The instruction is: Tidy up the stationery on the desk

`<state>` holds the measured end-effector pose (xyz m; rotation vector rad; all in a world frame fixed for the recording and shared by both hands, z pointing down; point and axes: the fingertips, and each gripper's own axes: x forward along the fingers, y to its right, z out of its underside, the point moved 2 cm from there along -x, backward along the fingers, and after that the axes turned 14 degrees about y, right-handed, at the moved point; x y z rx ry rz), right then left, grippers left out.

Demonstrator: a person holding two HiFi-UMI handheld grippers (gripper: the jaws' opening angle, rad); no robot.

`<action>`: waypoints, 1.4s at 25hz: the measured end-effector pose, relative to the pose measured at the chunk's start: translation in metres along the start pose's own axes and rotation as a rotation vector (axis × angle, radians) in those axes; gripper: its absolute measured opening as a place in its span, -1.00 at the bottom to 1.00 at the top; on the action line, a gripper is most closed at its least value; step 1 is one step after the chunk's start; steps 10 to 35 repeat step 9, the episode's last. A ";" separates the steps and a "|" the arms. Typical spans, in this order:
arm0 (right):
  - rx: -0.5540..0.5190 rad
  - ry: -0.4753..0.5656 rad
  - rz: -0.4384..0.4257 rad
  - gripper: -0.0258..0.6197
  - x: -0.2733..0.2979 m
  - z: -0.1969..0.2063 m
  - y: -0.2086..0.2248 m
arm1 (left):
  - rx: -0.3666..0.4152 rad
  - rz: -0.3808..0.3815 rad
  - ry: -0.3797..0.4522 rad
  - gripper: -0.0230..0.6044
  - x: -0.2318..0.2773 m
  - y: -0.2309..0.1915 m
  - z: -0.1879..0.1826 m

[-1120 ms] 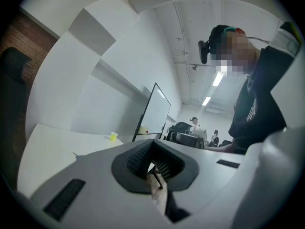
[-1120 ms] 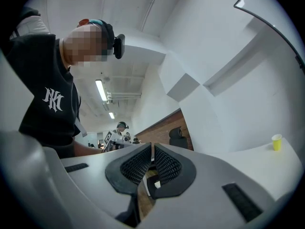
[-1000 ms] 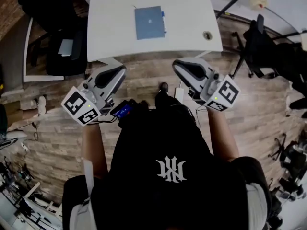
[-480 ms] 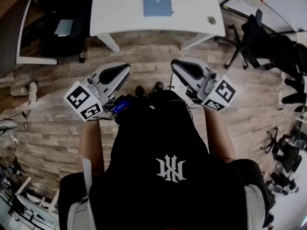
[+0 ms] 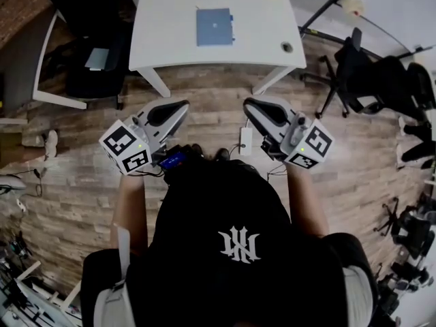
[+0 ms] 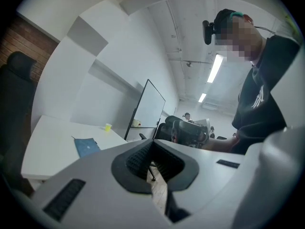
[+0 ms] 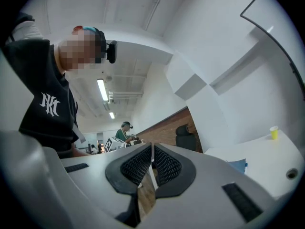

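We face the desk (image 5: 163, 39) from well back, left gripper (image 5: 178, 106) and right gripper (image 5: 253, 105) both pinched shut on nothing. The blue notebook (image 5: 214, 27) lies mid-desk, straight ahead, about equally near the 2 grippers.
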<state>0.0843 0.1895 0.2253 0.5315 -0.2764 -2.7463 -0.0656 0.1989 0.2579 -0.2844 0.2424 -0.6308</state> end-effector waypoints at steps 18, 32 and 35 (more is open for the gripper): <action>-0.038 -0.024 -0.043 -0.78 -0.029 -0.019 -0.008 | 0.002 -0.028 -0.015 -0.92 0.027 0.032 0.006; -0.038 -0.024 -0.043 -0.78 -0.029 -0.019 -0.008 | 0.002 -0.028 -0.015 -0.92 0.027 0.032 0.006; -0.038 -0.024 -0.043 -0.78 -0.029 -0.019 -0.008 | 0.002 -0.028 -0.015 -0.92 0.027 0.032 0.006</action>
